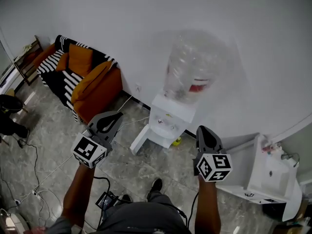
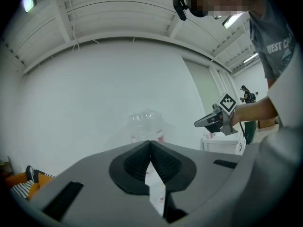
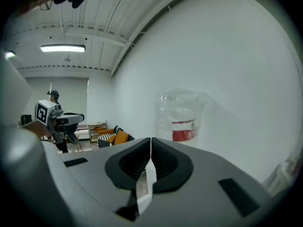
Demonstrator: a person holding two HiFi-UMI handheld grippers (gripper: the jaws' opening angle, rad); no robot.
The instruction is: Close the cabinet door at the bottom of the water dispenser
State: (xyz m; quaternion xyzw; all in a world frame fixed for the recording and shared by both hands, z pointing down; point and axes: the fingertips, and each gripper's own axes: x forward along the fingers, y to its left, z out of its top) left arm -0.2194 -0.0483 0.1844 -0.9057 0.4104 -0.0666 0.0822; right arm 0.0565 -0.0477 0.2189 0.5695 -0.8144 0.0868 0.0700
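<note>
I am holding left hand-held gripper [image 1: 113, 117] and right hand-held gripper [image 1: 204, 132] clenched, empty | white flat cabinet door [image 1: 139, 139] hanging open left of white plastic water dispenser [image 1: 168, 117], far | likely light, stiff: push free edge.

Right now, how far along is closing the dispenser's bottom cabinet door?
Done: nothing; the cabinet door stands swung open at the water dispenser base. In hand: left hand-held gripper and right hand-held gripper are shut, empty, short of it. Left: reach the door, push it closed.
</note>
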